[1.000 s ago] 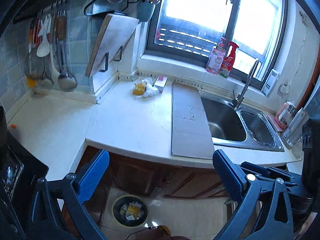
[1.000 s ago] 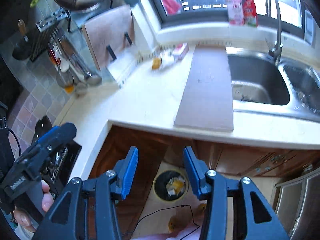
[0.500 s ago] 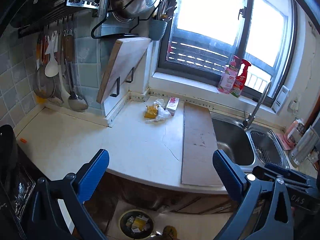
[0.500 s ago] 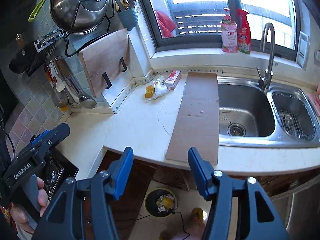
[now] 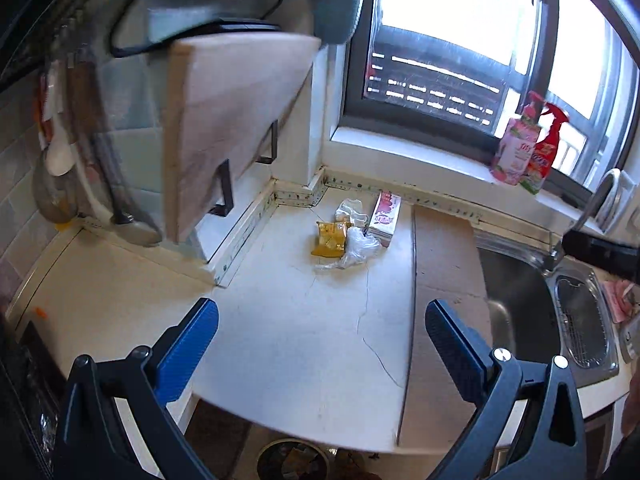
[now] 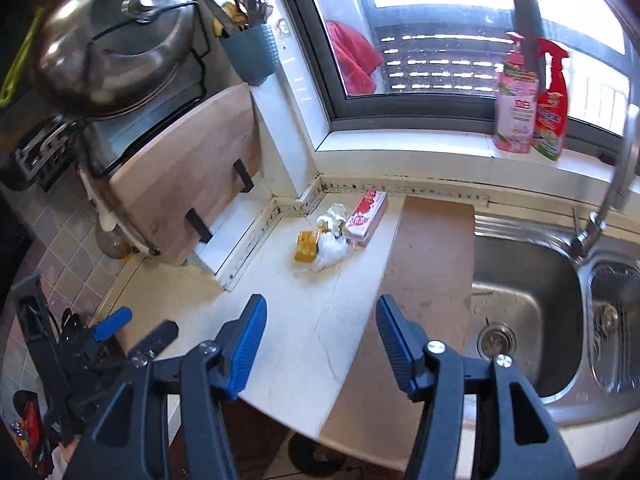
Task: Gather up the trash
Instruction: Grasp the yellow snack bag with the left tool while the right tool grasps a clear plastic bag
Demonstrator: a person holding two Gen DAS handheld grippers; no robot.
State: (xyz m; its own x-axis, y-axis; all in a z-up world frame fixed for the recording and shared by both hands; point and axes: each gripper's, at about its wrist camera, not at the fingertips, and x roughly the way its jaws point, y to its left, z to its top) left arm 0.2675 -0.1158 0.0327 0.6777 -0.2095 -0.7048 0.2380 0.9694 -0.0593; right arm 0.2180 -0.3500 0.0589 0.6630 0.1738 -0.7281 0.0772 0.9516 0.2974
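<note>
Reaching toward the trash is the step in hand: a yellow snack packet (image 5: 330, 239), a crumpled clear plastic wrapper (image 5: 356, 246) and a pink-and-white carton (image 5: 385, 218) are lying on the white bench (image 5: 288, 328), well ahead of both fingers. The left gripper (image 5: 320, 340) and right gripper (image 6: 320, 342) are pointing steeply downward, fingers spread and empty. Next, one must descend over the packet and close.
</note>
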